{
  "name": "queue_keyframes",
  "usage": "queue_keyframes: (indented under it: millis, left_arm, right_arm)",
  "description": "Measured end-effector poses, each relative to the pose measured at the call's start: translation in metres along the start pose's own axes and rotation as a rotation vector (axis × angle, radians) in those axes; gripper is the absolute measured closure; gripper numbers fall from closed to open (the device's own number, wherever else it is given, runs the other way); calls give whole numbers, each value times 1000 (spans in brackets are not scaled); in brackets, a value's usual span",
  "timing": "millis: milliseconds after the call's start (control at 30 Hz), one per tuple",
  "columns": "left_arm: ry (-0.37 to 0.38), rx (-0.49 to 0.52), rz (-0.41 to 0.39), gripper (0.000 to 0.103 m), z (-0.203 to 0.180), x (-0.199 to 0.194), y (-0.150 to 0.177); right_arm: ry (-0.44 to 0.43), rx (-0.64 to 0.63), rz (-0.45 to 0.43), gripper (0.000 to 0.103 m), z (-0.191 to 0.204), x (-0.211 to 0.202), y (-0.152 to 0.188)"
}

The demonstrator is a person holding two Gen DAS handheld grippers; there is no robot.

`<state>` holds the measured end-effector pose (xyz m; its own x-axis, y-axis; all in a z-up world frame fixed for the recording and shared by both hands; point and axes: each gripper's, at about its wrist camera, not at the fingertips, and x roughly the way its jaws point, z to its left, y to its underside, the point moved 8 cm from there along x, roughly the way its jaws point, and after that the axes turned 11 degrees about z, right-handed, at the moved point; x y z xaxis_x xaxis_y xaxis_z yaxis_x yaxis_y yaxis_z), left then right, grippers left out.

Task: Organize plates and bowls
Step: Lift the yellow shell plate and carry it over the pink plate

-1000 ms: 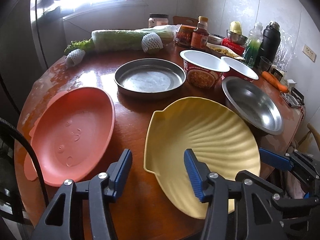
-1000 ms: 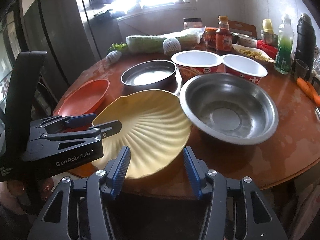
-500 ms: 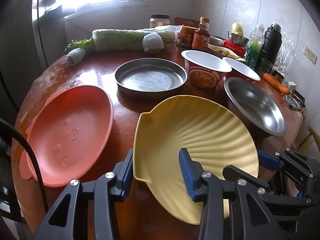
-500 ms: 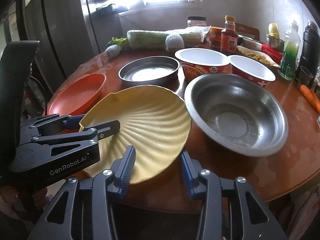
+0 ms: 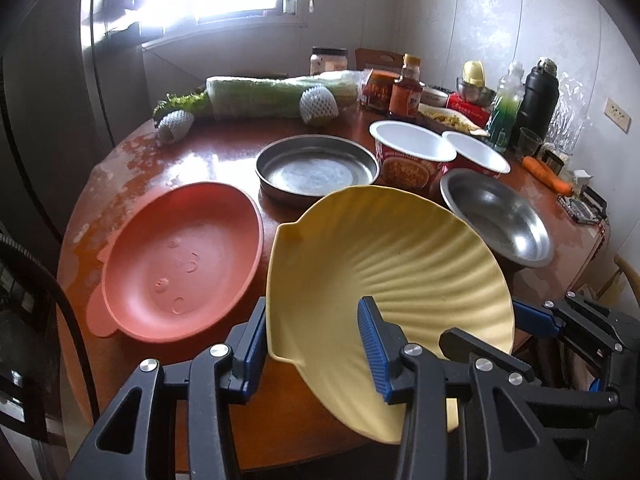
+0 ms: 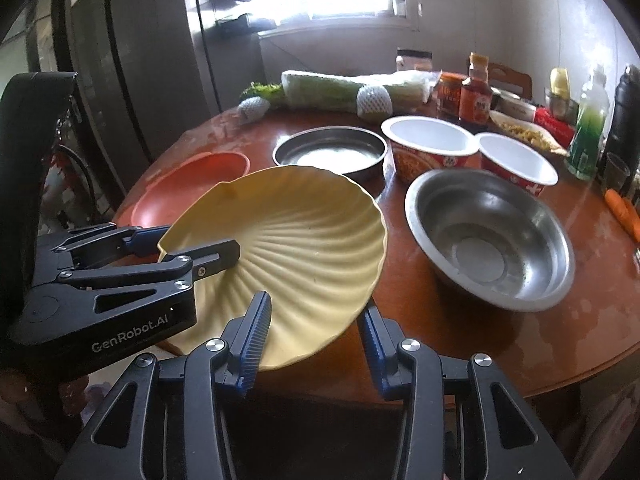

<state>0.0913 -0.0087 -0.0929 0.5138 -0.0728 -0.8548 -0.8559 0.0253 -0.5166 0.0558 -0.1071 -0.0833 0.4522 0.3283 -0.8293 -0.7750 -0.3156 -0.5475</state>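
Now the left gripper [image 5: 316,340] has its fingers straddling the yellow shell plate's [image 5: 384,264] rim, tilting it off the counter [image 5: 208,160]; whether they pinch yet, I can't tell. Right gripper [image 6: 316,338] gapes empty beneath. Next, surely: carry it onto the pink plate [image 5: 180,260].

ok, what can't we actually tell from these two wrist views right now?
- Whether the left tongs pinch the yellow shell plate: left wrist view, the rim sits between the fingers but the contact is unclear.
- Underside of the plate and its contact with the table: hidden by the plate itself.
- Far side of the pink plate: right wrist view, behind the yellow plate.
- Bottle labels at the back: too small.
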Motion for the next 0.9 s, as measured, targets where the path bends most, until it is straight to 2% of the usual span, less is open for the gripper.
queue_keyframes:
  millis: [333,667,900]
  left_arm:
    - [-33,-41,-73,59,24,-38,-11]
    - [-98,-114,-139,59,82,-71,-38]
    - [-123,-145,-137,59,119,-69,-51]
  right_arm:
    - [-16,-47,-58,57,23,-23,-22]
    - [-62,-134,-124,57,72,-31,-74]
    - [-87,-166,-133,57,101,-18,-107]
